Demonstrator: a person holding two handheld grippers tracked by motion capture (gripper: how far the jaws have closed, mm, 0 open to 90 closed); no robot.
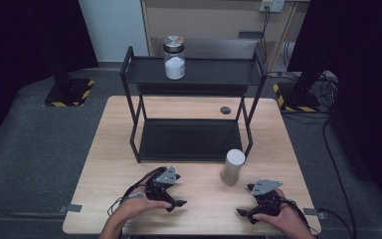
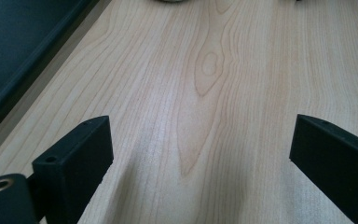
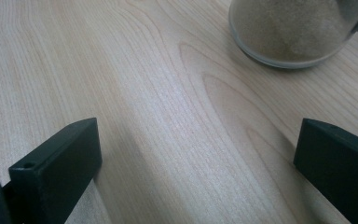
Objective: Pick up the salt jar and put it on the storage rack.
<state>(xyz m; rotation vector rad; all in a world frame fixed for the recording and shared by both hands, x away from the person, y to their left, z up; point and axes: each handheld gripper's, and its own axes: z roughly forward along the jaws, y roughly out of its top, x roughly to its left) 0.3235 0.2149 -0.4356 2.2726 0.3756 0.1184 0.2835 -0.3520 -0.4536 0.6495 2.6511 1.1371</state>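
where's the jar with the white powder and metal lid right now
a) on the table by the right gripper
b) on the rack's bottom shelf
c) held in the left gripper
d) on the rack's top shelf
d: the jar with the white powder stands upright on the rack's top shelf, far from both grippers, which rest low at the near edge of the table.

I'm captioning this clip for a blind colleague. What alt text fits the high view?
A person's hands rest the left gripper and right gripper, both open and empty, on a light wooden table. A jar of tan powder stands between them, in front of a black two-tier rack whose top shelf holds a jar of white powder.
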